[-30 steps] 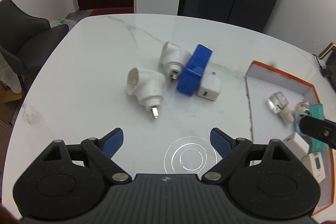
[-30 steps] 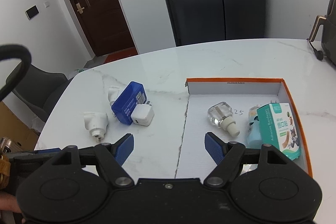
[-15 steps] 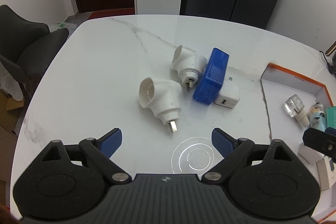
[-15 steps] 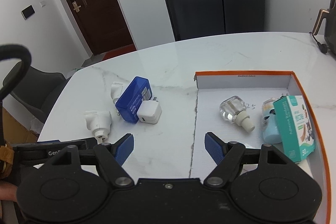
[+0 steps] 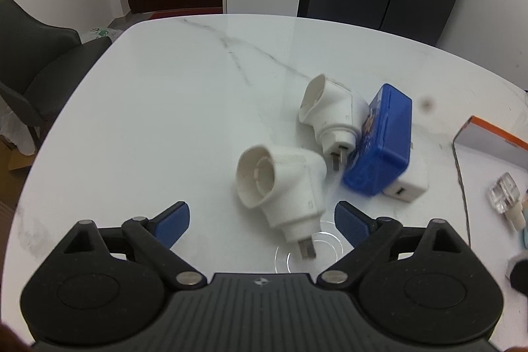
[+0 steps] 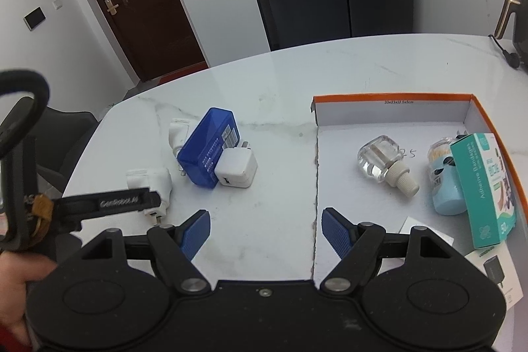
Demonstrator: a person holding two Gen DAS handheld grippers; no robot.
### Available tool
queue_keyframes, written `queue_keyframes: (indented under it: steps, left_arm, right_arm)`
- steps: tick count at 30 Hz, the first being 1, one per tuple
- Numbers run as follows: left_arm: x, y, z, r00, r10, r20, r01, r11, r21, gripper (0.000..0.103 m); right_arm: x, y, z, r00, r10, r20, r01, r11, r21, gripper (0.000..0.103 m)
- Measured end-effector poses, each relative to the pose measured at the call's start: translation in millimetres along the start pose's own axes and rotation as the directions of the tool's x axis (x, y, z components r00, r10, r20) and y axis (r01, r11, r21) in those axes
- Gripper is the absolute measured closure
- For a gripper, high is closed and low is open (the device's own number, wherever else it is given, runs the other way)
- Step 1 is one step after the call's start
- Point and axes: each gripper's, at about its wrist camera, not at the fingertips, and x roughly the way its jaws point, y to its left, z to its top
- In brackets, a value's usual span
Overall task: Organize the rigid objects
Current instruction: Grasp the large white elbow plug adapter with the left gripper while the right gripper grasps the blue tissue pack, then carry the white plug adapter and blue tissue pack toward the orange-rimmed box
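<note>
Left gripper [image 5: 262,220] jaws opening around near white angled plastic plug adapter [image 5: 280,183] on white marble worktop [image 5: 165,108], not touching. Right gripper [image 6: 265,231] jaws open, empty, beside orange-rimmed cardboard box [image 6: 392,99].

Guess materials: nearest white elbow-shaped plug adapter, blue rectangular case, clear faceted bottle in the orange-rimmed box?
Nearest white elbow-shaped plug adapter: matte moulded plastic, metal prongs. Blue rectangular case: glossy, likely hard plastic, printed label. Clear faceted bottle: see-through, glass or clear plastic; cream ribbed neck.

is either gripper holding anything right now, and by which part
Nothing is held. The left gripper has its jaws opening around the near white plug adapter, not touching it. The right gripper is open over bare table.
</note>
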Motion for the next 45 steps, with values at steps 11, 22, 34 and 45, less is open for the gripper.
queue_keyframes:
  steps: [11,22,34,45]
  left_arm:
    - [23,4,7,1.0,-0.018,0.015,0.018,1.0,0.011,0.037]
    - [-20,38,-13,0.999,-0.028,0.035,0.029,0.999,-0.016,0.037]
    - [-46,66,-33,0.998,-0.048,0.031,0.05,0.996,-0.07,0.037]
    - [-45,61,-29,0.997,-0.066,0.05,0.07,0.995,-0.074,0.037]
  right_arm:
    - [23,13,11,1.0,0.023,-0.01,-0.023,0.997,-0.072,0.015]
    - [78,63,56,0.998,0.069,-0.003,-0.069,0.99,-0.125,0.015]
    - [159,91,78,0.995,-0.07,-0.067,0.058,0.984,-0.168,0.062]
    - [97,92,37,0.999,0.015,-0.031,-0.021,0.982,-0.189,0.064]
